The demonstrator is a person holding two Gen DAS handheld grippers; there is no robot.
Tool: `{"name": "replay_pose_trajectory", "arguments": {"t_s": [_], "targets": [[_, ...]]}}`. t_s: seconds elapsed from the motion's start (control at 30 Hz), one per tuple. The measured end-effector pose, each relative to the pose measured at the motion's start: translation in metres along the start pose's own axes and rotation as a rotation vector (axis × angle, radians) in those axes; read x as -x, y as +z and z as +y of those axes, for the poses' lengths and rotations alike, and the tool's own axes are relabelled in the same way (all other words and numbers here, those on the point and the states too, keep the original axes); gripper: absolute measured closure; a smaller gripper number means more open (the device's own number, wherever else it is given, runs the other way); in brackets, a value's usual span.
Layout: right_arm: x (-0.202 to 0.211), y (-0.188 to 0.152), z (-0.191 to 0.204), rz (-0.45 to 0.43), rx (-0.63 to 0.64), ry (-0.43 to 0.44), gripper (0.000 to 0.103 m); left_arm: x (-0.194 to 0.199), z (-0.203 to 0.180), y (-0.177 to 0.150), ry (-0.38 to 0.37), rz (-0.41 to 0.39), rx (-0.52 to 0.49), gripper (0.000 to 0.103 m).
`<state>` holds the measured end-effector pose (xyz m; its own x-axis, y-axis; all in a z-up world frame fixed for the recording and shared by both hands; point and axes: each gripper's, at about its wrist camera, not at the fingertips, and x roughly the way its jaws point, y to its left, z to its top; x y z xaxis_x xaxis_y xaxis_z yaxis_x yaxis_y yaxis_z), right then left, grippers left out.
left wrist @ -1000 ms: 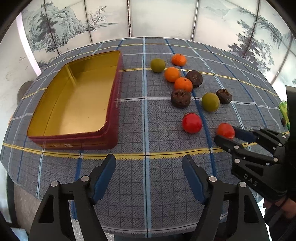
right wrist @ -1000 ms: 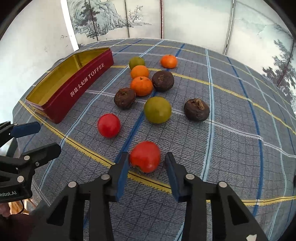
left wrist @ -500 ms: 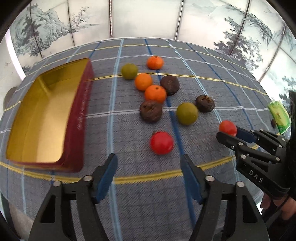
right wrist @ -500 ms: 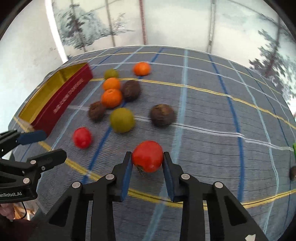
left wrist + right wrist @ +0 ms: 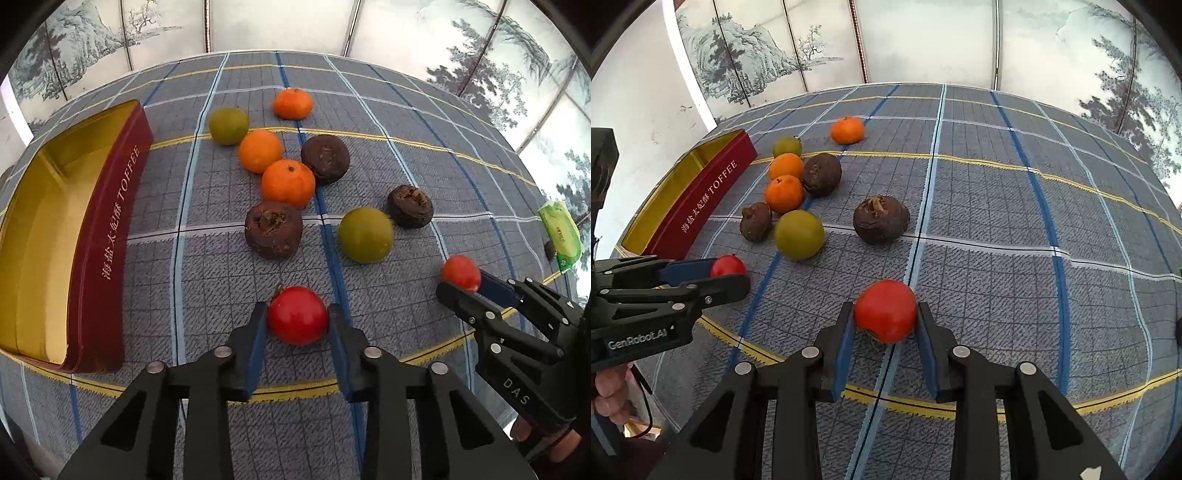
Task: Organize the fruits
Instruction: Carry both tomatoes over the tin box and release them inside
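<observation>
My left gripper [image 5: 297,314] is closing on a red tomato [image 5: 297,321] on the checked cloth, with both blue pads touching its sides. My right gripper [image 5: 885,308] is shut on a second red tomato [image 5: 885,312], whose stem hangs below. In the left wrist view the right gripper [image 5: 460,282] holds its tomato [image 5: 460,272] at the right. The right wrist view shows the left gripper [image 5: 729,275] at the left. Three oranges [image 5: 288,182], two green fruits [image 5: 365,234] and three dark brown fruits [image 5: 273,229] lie beyond.
An open red toffee tin [image 5: 110,236] with a gold inside stands at the left, with nothing seen in it. A green packet [image 5: 559,236] lies near the table's right edge. Painted screen panels stand behind the round table.
My left gripper moved right, from in front of the tin to the nearer tomato, and closed on it. My right gripper stayed shut on its tomato and shifted slightly.
</observation>
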<state>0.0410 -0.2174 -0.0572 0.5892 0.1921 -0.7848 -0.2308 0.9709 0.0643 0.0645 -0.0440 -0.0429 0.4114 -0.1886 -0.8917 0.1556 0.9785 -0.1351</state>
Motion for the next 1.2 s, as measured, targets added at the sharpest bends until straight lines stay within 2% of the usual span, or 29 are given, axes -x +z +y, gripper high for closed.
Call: {"name": "replay_pose_trajectory", "arguments": {"t_s": [0.3, 0.47, 0.6, 0.7, 0.83, 0.93, 1.2], "targets": [[-0.001, 0.000, 0.001, 0.003, 0.002, -0.007, 0.073, 0.013, 0.007, 0.001, -0.006, -0.019, -0.015, 0.071], [-0.002, 0.000, 0.002, 0.005, 0.003, -0.018, 0.073, 0.042, 0.022, 0.008, -0.010, -0.083, -0.008, 0.071], [-0.003, 0.001, 0.004, 0.009, 0.008, -0.027, 0.073, 0.067, 0.050, 0.019, 0.035, -0.152, 0.016, 0.071], [-0.003, 0.001, 0.006, 0.012, 0.011, -0.031, 0.073, 0.076, 0.082, 0.025, 0.111, -0.178, 0.045, 0.071], [-0.003, 0.002, 0.006, 0.013, 0.011, -0.036, 0.073, 0.073, 0.127, 0.024, 0.216, -0.167, 0.083, 0.071], [-0.004, 0.002, 0.006, 0.015, 0.012, -0.041, 0.073, 0.064, 0.156, 0.018, 0.261, -0.133, 0.117, 0.071], [-0.004, 0.003, 0.010, 0.026, 0.010, -0.047, 0.073, 0.042, 0.193, 0.004, 0.295, -0.054, 0.161, 0.071]]}}
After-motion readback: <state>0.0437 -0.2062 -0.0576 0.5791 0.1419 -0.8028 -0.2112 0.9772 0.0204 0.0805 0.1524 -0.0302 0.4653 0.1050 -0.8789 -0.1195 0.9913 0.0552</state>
